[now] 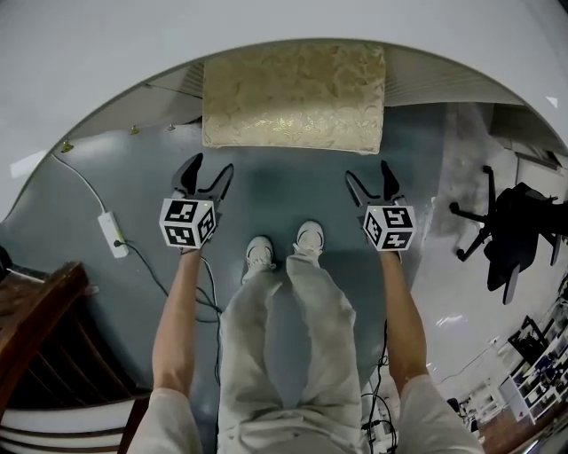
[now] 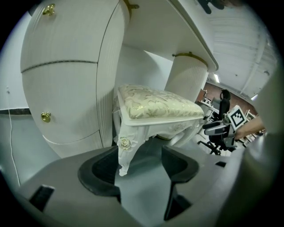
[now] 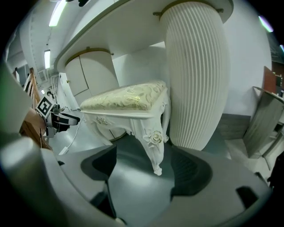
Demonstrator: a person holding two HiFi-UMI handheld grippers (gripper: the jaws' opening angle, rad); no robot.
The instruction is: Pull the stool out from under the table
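Stool (image 1: 293, 93) stands half tucked beneath the front edge of the table (image 1: 266, 22), while left gripper (image 1: 206, 168) and right gripper (image 1: 368, 173), jaws spread and empty, face its front corners, apparently lined up for an even two-sided pull.

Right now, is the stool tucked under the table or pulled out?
Partly tucked: the stool stands between the pedestals of the table, seat front past the tabletop edge.

I see bright, even indoor light: a white ceiling strip lamp (image 3: 55, 13) glows at eleven o'clock in the right gripper view, and the glossy pale floor (image 1: 448, 321) glares at four o'clock in the head view. Fisheye bending curves the edges into dark rims, and the grey left gripper (image 2: 142, 166) and grey right gripper (image 3: 144, 168) blur up close.
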